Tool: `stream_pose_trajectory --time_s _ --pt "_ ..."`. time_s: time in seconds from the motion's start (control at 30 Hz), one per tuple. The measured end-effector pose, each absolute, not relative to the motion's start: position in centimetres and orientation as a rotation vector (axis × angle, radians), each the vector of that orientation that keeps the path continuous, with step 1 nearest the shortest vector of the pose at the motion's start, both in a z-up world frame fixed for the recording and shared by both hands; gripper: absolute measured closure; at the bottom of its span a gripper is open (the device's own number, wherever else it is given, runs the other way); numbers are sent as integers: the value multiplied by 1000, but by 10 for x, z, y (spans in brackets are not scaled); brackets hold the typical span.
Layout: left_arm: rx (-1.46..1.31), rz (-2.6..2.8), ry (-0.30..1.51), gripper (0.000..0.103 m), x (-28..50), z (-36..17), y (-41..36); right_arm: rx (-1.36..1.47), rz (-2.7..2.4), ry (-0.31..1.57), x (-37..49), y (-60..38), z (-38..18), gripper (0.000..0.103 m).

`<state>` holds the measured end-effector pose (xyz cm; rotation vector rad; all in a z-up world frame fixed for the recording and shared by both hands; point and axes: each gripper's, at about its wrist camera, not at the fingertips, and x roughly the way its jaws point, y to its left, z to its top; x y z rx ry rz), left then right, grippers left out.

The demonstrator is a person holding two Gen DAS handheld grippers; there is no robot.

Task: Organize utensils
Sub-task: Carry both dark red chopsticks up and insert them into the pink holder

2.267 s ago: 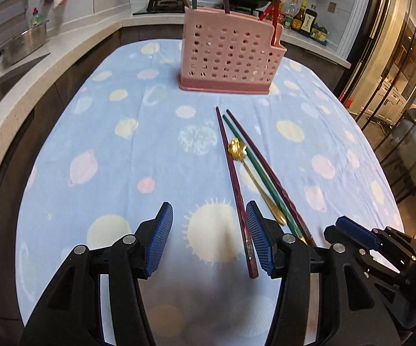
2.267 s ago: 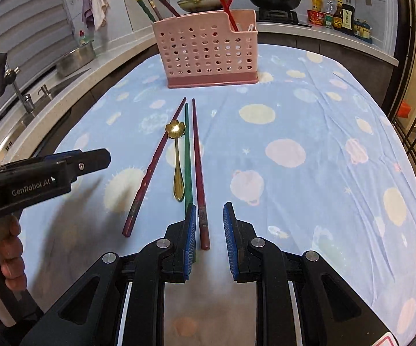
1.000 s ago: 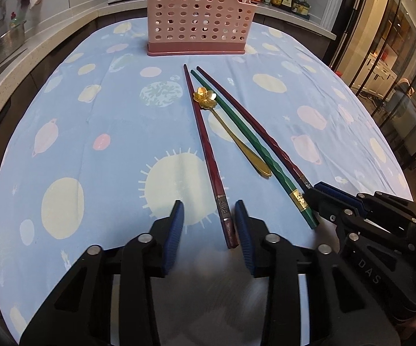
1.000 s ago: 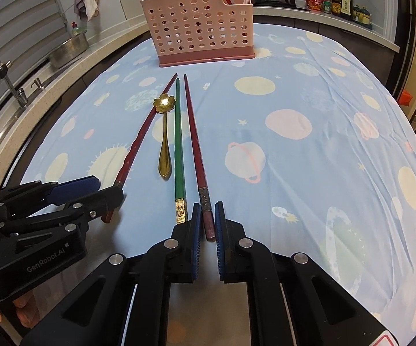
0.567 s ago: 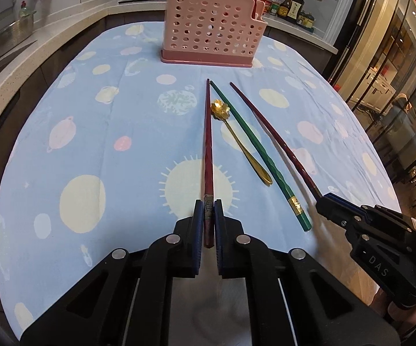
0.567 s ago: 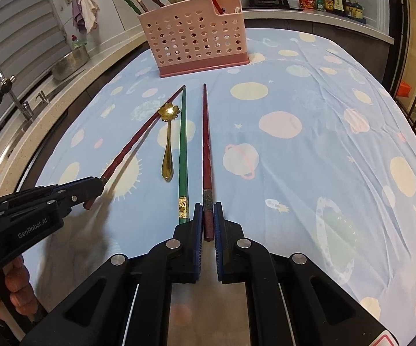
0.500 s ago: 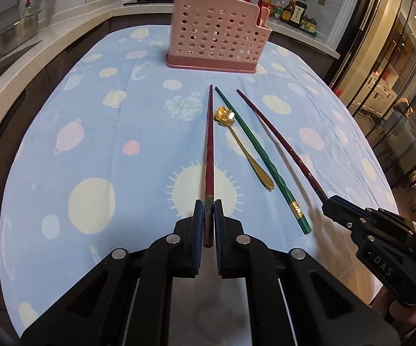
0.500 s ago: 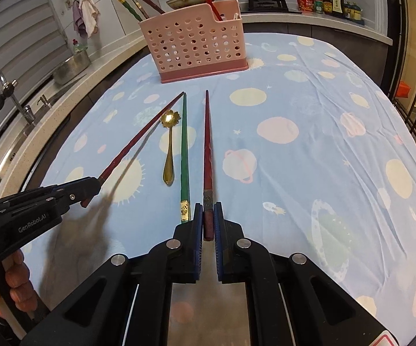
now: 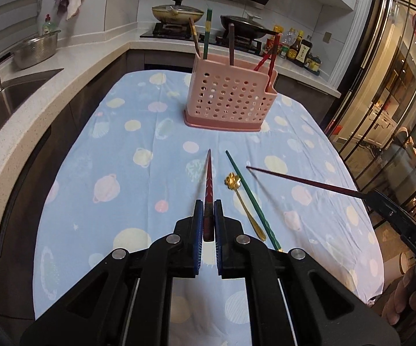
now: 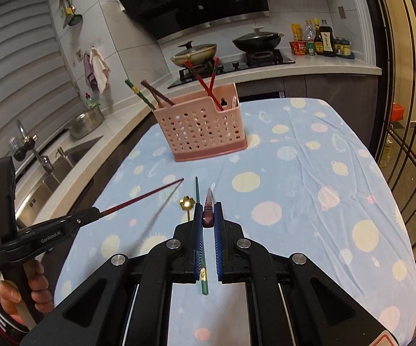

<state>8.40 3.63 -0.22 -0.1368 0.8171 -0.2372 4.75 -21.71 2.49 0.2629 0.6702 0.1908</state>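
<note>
My left gripper [image 9: 207, 210] is shut on a dark red chopstick [image 9: 208, 178] and holds it above the table, tip toward the pink perforated utensil holder [image 9: 229, 102]. My right gripper [image 10: 207, 210] is shut on a second dark red chopstick [image 10: 208, 201], also lifted; it shows in the left wrist view [image 9: 300, 180]. The left gripper's chopstick shows in the right wrist view [image 10: 141, 198]. A green chopstick [image 9: 251, 199] and a gold flower-headed spoon [image 9: 241, 199] lie on the blue cloth. The holder [image 10: 205, 128] has several chopsticks standing in it.
The table wears a blue planet-print cloth [image 9: 127, 173]. A counter with a sink [image 9: 11, 92] and steel bowl [image 9: 36, 52] runs on the left. A stove with pans [image 9: 179, 13] and sauce bottles [image 9: 300, 50] stand behind the holder. Glass doors [image 9: 395, 101] are on the right.
Both grippers closed on a dark red chopstick each and lifted them off the cloth. Both have risen and pulled back, tips now pointing toward the holder.
</note>
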Motion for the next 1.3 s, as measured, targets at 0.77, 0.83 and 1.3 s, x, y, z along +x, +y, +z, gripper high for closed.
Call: stream_pose_trajectory --time_s 0.77,0.83,1.3 --pt "-163 -253 595 96 139 112 49 264 236 445 96 -226 119 96" --pt "-161 -260 578 96 145 121 48 273 246 427 103 -227 128 96" --pt "-161 -292 350 96 194 231 27 307 280 289 170 -222 202 96"
